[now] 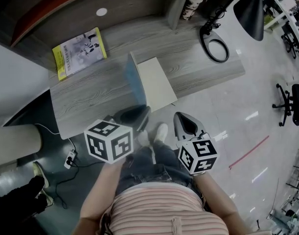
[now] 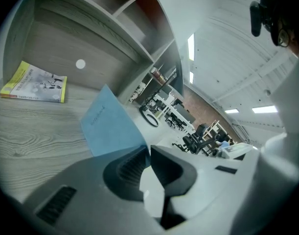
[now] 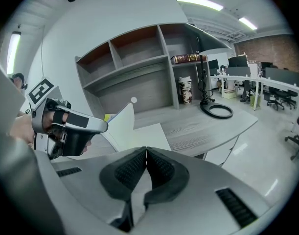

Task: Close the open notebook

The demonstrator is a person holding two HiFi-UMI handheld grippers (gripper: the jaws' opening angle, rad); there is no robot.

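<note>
The notebook lies near the desk's front edge. Its blue cover point(image 1: 135, 82) stands almost upright, and a white page point(image 1: 156, 82) lies flat to its right. My left gripper point(image 1: 142, 112) is at the cover's near lower corner. In the left gripper view the blue cover point(image 2: 110, 124) runs down into the narrow gap of the left gripper point(image 2: 148, 151), which is shut on it. My right gripper point(image 1: 180, 115) hangs just off the desk's front edge, right of the notebook. It is shut point(image 3: 146, 151) with nothing in it. The raised cover's pale inner side point(image 3: 121, 124) and the flat page point(image 3: 142, 133) lie ahead of it.
A yellow magazine point(image 1: 80, 52) lies at the desk's back left. A ring-shaped black lamp base point(image 1: 215, 45) sits at the right end, under a black shade point(image 1: 252, 9). A shelf unit point(image 3: 139, 58) rises behind the desk. An office chair point(image 1: 291, 102) stands on the floor to the right.
</note>
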